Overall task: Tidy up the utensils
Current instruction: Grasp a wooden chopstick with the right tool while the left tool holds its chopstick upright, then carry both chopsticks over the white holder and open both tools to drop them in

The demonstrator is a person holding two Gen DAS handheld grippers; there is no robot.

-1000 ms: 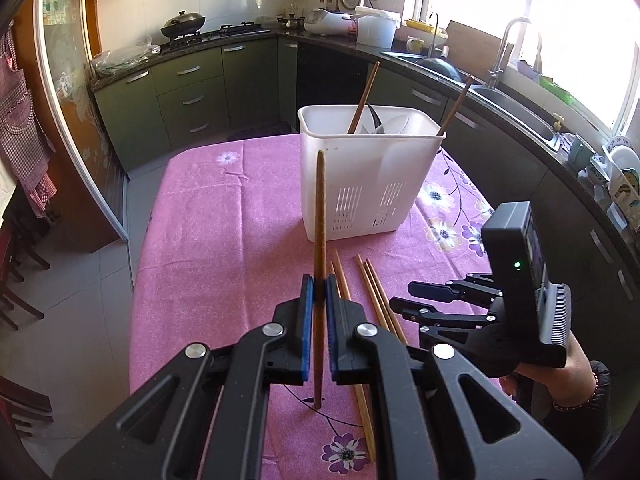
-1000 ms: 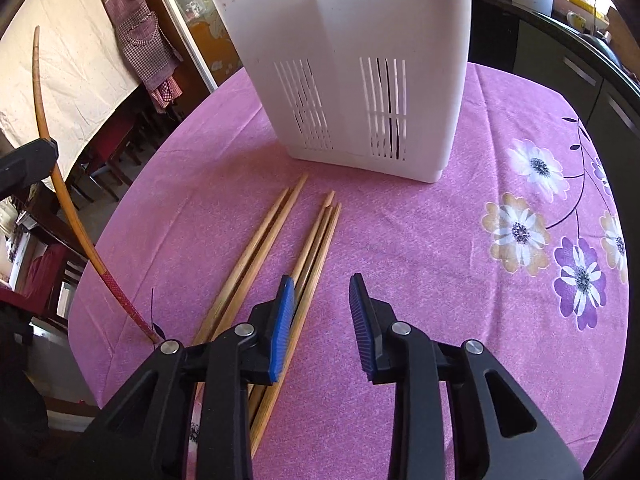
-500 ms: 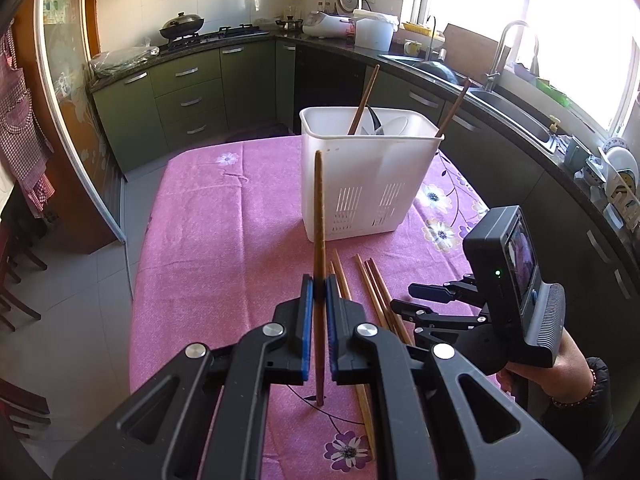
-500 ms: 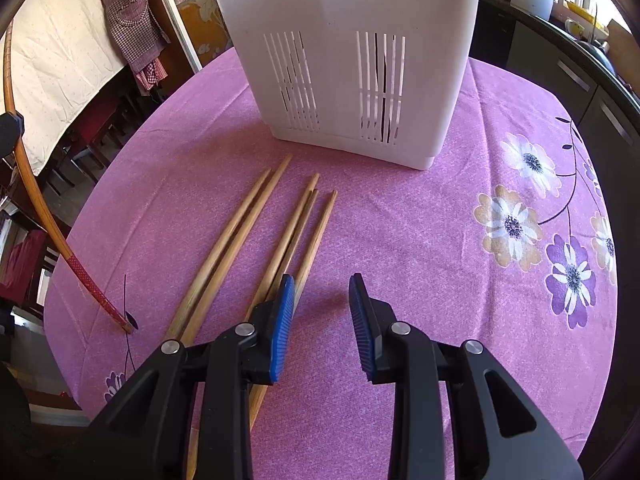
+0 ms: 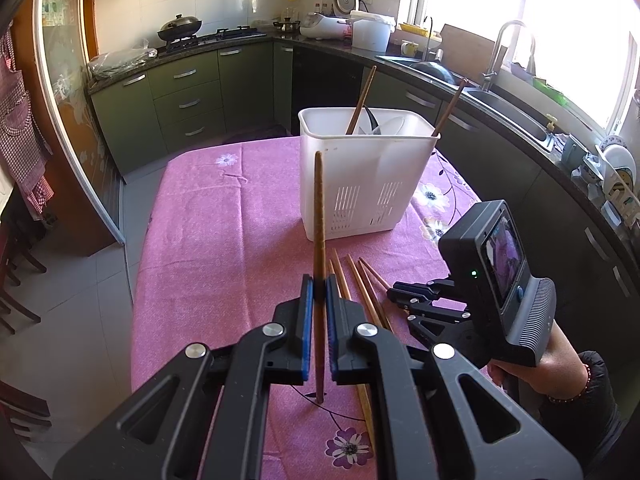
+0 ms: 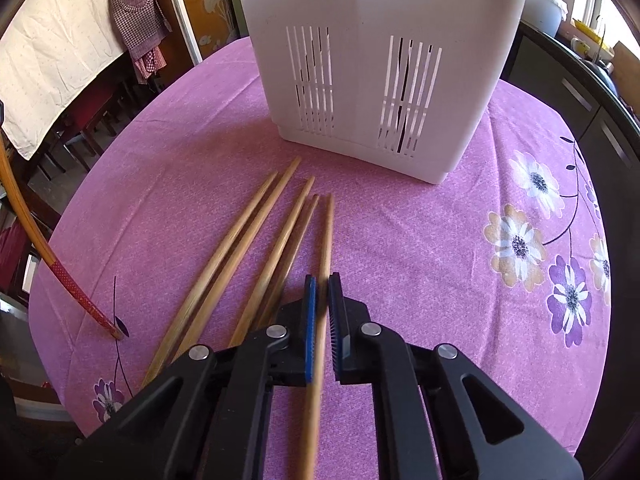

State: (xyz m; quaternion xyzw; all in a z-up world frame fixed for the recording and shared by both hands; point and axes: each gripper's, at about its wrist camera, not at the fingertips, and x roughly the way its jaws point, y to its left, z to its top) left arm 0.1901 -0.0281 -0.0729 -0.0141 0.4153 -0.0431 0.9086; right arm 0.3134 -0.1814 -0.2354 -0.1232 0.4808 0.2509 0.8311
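Left tool [image 5: 319, 294]: clenched on a dark wooden chopstick [image 5: 319, 216], held steeply, lower tip over the tablecloth, upper end rising in front of the holder. In the right wrist view that same stick shows at 9 o'clock, red-patterned tip [image 6: 86, 308] at or just above the cloth; can't tell if it touches.

Right tool [image 6: 321, 300]: jaws have just been closing and now clamp the rightmost light chopstick [image 6: 327, 240] of the loose group. Stick runs between the blue pads and on toward 12 o'clock, looks slightly motion-blurred below the grip.

Four other light chopsticks [image 6: 248, 240] lie flat on the pink floral table [image 6: 460, 248], fanned just left of the gripped one, tips pointing to 12–1 o'clock at the holder.

White slotted utensil holder [image 6: 372, 68] stands upright beyond the tips, near but apart. From the left wrist view it holds two dark chopsticks [image 5: 360, 100] leaning out at 12 and 1 o'clock, plus something pale and something dark, unclear.

A person's hand [image 5: 532, 364] carries the right tool at 3 o'clock.
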